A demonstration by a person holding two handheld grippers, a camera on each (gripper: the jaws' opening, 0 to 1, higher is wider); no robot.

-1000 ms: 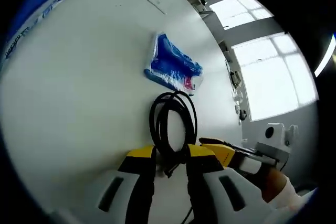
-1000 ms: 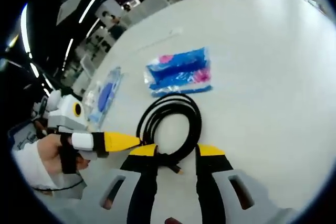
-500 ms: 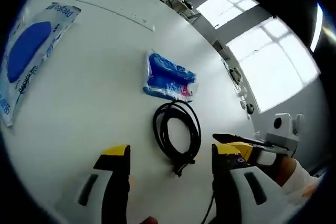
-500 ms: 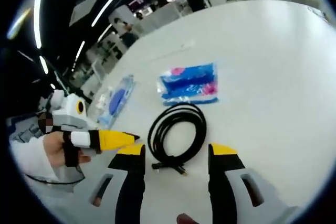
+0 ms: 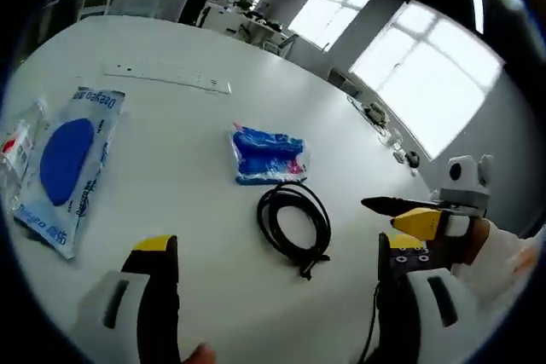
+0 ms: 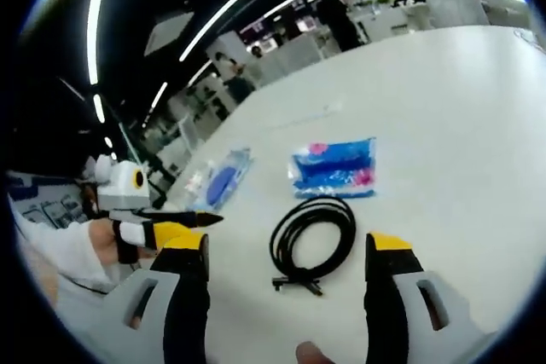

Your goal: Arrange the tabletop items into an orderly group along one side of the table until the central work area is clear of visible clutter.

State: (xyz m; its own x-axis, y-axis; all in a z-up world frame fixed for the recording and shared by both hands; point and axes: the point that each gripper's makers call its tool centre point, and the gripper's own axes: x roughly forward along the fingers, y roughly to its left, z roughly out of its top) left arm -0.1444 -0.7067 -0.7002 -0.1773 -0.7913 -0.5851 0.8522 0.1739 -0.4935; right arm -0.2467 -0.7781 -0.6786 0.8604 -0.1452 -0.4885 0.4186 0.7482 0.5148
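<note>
- Lying free on the white table (image 5: 171,117), the coiled black cable (image 5: 294,226) sits just beside the blue packet (image 5: 266,153), apparently grouped there
- Left gripper (image 5: 277,274) and right gripper (image 6: 290,249) are both spread wide, grasping nothing
- A flat pouch with a blue disc (image 5: 64,164) lies well apart, likely next to gather

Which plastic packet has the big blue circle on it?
The long packet at the table's edge; the crinkly blue-and-pink packet beside the black cable has no circle.
</note>
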